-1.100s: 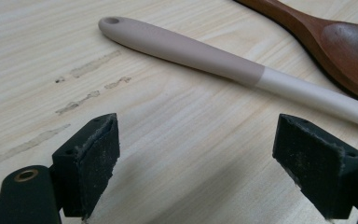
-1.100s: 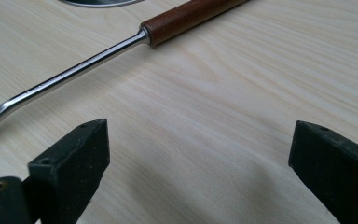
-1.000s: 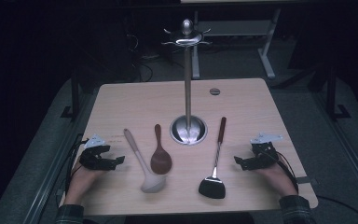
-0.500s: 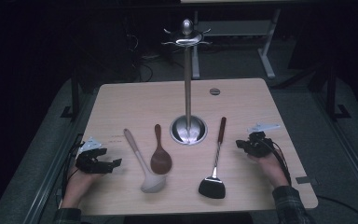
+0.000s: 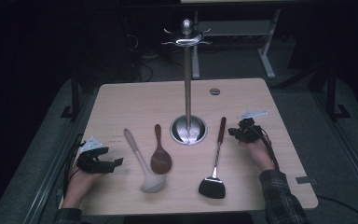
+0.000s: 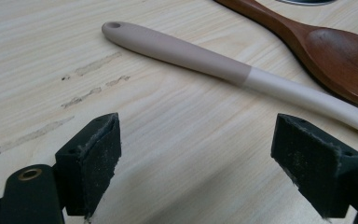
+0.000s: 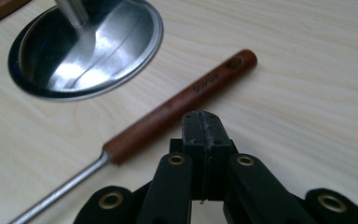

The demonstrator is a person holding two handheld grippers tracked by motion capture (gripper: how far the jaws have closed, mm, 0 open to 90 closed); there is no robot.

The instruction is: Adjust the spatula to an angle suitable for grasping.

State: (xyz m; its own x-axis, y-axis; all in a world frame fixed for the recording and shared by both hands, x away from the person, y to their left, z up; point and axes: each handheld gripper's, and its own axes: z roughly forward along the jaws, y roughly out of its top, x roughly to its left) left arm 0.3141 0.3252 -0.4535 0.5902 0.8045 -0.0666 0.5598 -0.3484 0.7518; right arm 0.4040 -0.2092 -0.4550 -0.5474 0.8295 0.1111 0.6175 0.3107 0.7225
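Note:
A steel utensil stand [image 5: 188, 84] rises from its round base [image 7: 88, 46] at the table's middle. In front of it lie a beige ladle [image 5: 140, 156] [image 6: 191, 53], a dark wooden spoon [image 5: 160, 151] [image 6: 335, 51] and a black spatula with a red-brown wooden handle [image 5: 216, 154] [image 7: 177, 107]. My left gripper [image 5: 113, 164] [image 6: 196, 140] rests open near the left edge, its jaws wide apart with bare table between them, short of the ladle's handle. My right gripper [image 5: 235, 132] [image 7: 204, 121] is shut on nothing, its tip just beside the spatula's handle.
The wooden table [image 5: 135, 98] has a small round grommet [image 5: 214, 91] at the back right. Its edges drop to a dark floor on all sides. Metal desk legs [image 5: 265, 51] stand behind the table.
My right hand has moved up the table and slightly left, closer to the spatula's handle. The left hand and the utensils have stayed put.

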